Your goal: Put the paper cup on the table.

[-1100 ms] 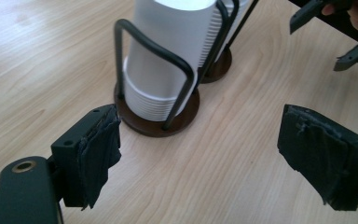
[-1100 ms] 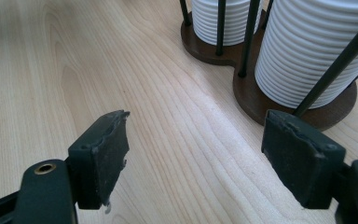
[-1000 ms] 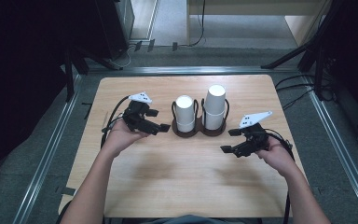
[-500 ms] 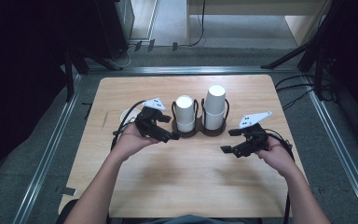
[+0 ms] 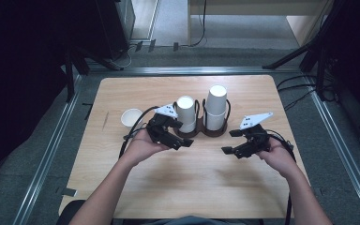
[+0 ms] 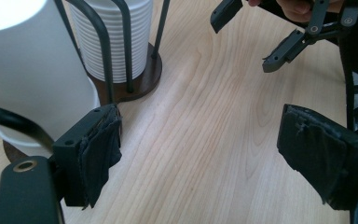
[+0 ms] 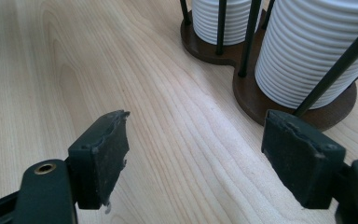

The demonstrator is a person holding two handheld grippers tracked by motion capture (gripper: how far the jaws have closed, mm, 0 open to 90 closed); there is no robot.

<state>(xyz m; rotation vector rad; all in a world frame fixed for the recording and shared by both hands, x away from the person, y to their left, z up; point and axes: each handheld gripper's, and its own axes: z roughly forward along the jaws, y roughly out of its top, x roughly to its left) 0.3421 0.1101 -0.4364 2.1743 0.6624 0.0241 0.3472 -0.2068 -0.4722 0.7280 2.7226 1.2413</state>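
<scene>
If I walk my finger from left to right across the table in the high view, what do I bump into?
Single white cup → left hand-held gripper → shorter cup stack → taller cup stack → right hand-held gripper, all on the wooden table.

Left tongs (image 5: 180, 136) held low in left hand (image 5: 143, 145), jaws wide apart (nothing between). Right tongs (image 5: 230, 142) in right hand (image 5: 275, 154), jaws likewise apart. Forearms enter from bottom.

High view looks down from above; both gripper views sit close, low, sharing the cup holder (image 5: 201, 129) base.
</scene>
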